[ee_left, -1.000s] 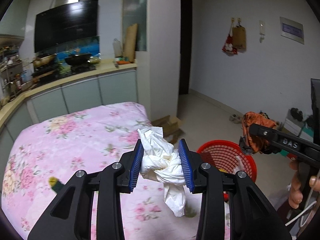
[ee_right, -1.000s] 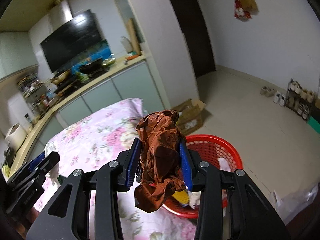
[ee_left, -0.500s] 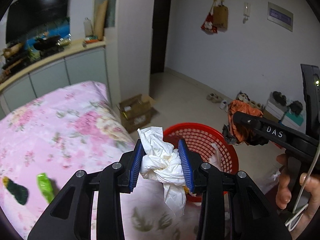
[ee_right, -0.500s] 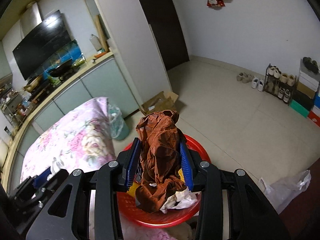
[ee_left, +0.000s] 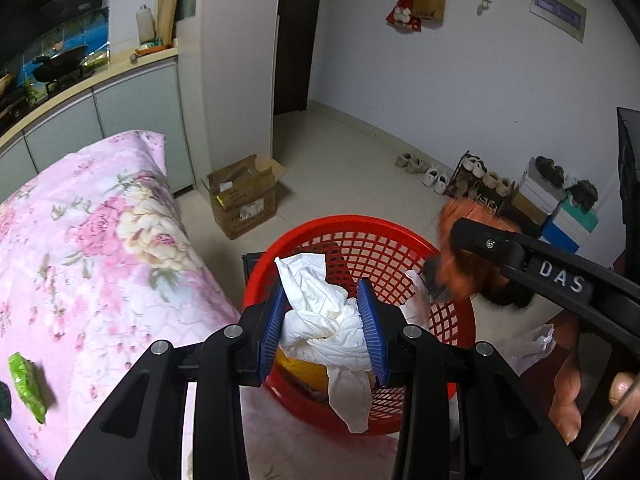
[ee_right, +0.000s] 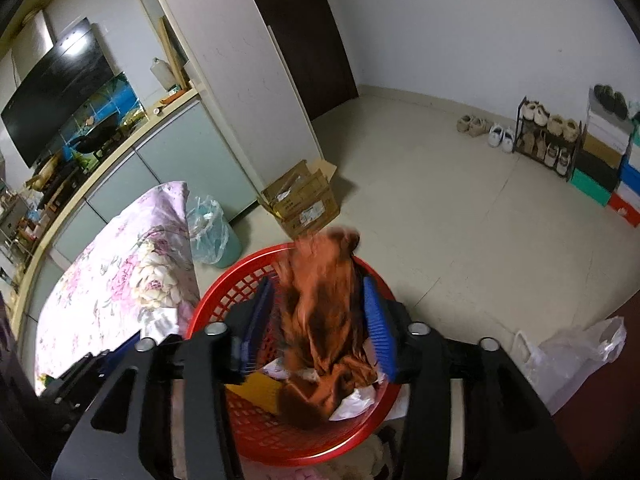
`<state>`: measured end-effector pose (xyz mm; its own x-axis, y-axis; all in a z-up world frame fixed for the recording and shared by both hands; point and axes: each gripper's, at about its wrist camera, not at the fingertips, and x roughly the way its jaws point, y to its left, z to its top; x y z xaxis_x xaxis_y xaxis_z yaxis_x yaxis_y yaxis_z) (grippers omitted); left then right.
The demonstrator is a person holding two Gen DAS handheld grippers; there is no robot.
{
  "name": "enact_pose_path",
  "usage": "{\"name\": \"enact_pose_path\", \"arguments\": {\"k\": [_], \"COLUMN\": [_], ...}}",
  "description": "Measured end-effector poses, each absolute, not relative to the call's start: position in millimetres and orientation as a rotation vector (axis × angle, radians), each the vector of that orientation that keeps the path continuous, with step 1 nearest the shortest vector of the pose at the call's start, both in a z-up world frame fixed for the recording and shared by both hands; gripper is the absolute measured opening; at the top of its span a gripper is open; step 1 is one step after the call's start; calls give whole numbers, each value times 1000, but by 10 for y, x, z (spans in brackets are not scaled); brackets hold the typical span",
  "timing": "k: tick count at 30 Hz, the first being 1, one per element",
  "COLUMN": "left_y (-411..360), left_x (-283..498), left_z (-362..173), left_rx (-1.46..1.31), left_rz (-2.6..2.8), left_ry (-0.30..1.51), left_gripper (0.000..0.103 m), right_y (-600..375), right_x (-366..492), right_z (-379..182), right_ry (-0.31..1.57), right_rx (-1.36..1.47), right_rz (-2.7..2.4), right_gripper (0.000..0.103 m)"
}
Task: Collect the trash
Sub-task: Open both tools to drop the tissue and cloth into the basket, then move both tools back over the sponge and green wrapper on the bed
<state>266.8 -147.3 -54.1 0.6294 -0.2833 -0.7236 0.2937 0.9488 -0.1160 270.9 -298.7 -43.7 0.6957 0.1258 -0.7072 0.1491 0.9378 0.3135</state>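
Left wrist view: left gripper (ee_left: 327, 322) jaws clamped on a crumpled white tissue wad (ee_left: 328, 316); one tail of it hangs below the jaws. Straight ahead of and below the jaws is the red basket (ee_left: 304, 236), with the tissue held over its near half. Yellow item (ee_left: 298, 370) sits in the basket under the left jaw. Left of the jaws: pink floral bed cover (ee_left: 92, 248), with a green wrapper (ee_left: 26, 384) lying on it far left. Ahead-left past the basket: open cardboard box (ee_left: 244, 196) on the floor. Right of the jaws: right gripper (ee_left: 456, 268) comes in from the right edge, orange-brown bag (ee_left: 468, 264) at its tip, blurred, over the basket's right rim. Person's right hand (ee_left: 576, 392) shows at the lower right.

Right wrist view: right gripper (ee_right: 320, 328) jaws apart; orange-brown bag (ee_right: 324, 320) sits between them, motion-blurred, with a gap showing beside each blue pad, so not clamped. Bag's lower end reaches the basket contents. Red basket (ee_right: 224, 304) directly below the jaws, holding white paper (ee_right: 354, 402) and a yellow item (ee_right: 260, 390). Left of the jaws: floral bed cover (ee_right: 116, 280). Ahead-left: small bin with plastic liner (ee_right: 210, 232). Ahead: cardboard box (ee_right: 304, 200). Right of the jaws: clear plastic bag (ee_right: 576, 352) on the floor. Far right: shoe rack (ee_right: 548, 140).
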Motion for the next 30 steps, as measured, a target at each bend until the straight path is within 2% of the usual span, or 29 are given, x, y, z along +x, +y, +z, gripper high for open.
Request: {"name": "enact_pose_path", "arguments": {"k": [2,5,6,7,10,16,30], "left_y": [-1490,-1479,-1475,-1476,-1451,-1225,-469], "left_x": [2679,2673,2660,2646,2597,2526,2032], "left_z": [-548,-547,-533,-514,-431,-253,131], "left_rx": [6,4,11,19,31,-19,-95], "left_rz": [-340,-340,-338,-333,-311,-287,-167], "left_ry": [831,829,822,813,775,744,643], "left_gripper": [37,47,51,60,70,75,77], "right_y": [-3016,-3059,-3068,-3072,-3060,-3002,-2704], "right_x": [2710,2693,2687,2671,2640,2578,2323], "right_z": [-442,-408,-395,-366,-298,-173,144], "right_ry": [809,801,798,789,770,738,651], "right_rx": [387,403,407,409,407,397,342], "right_rz": [-13,-15,-15,-15,-8,20,115], "right_gripper": [57,58,58,58,58,58,61]}}
